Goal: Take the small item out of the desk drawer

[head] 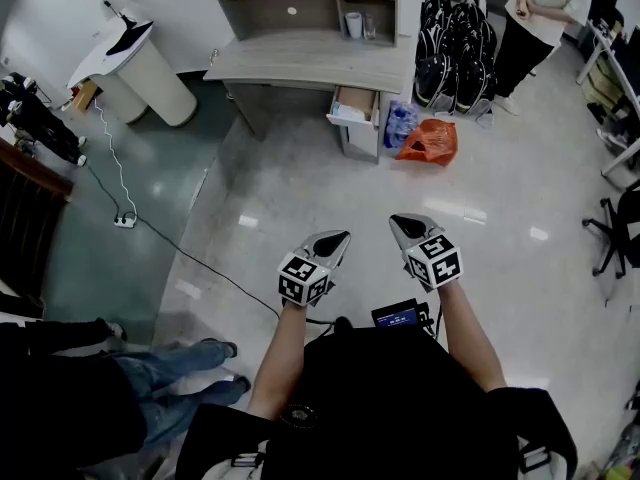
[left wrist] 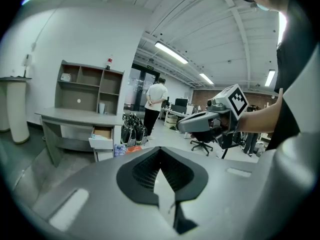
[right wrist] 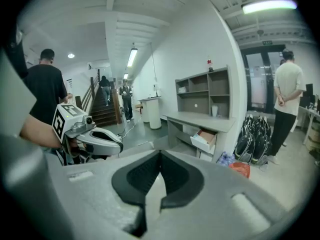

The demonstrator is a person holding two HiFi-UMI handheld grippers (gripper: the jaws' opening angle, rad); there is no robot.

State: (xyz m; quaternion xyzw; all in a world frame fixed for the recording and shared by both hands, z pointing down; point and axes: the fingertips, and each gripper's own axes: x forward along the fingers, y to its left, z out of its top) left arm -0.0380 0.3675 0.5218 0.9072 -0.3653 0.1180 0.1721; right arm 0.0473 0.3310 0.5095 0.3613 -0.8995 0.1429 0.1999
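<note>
A grey desk [head: 310, 63] with a shelf unit stands across the floor, well ahead of me. Its drawer [head: 355, 108] on the right side is pulled open; something pale lies inside, too small to make out. The drawer [left wrist: 102, 136] shows in the left gripper view, and the same drawer [right wrist: 205, 139] in the right gripper view. My left gripper [head: 340, 236] and right gripper [head: 398, 220] hover side by side over the floor, far short of the desk. Both are shut with nothing in them. The left gripper [left wrist: 160, 154] and right gripper [right wrist: 160, 156] each show their jaws touching.
An orange bag [head: 430, 140] and a blue bundle [head: 400, 123] lie beside the drawer. Black bags [head: 455, 43] are stacked to the desk's right, near a standing person [head: 535, 18]. A cable with a power strip [head: 125, 220] crosses the floor at left. An office chair [head: 620, 233] stands at right.
</note>
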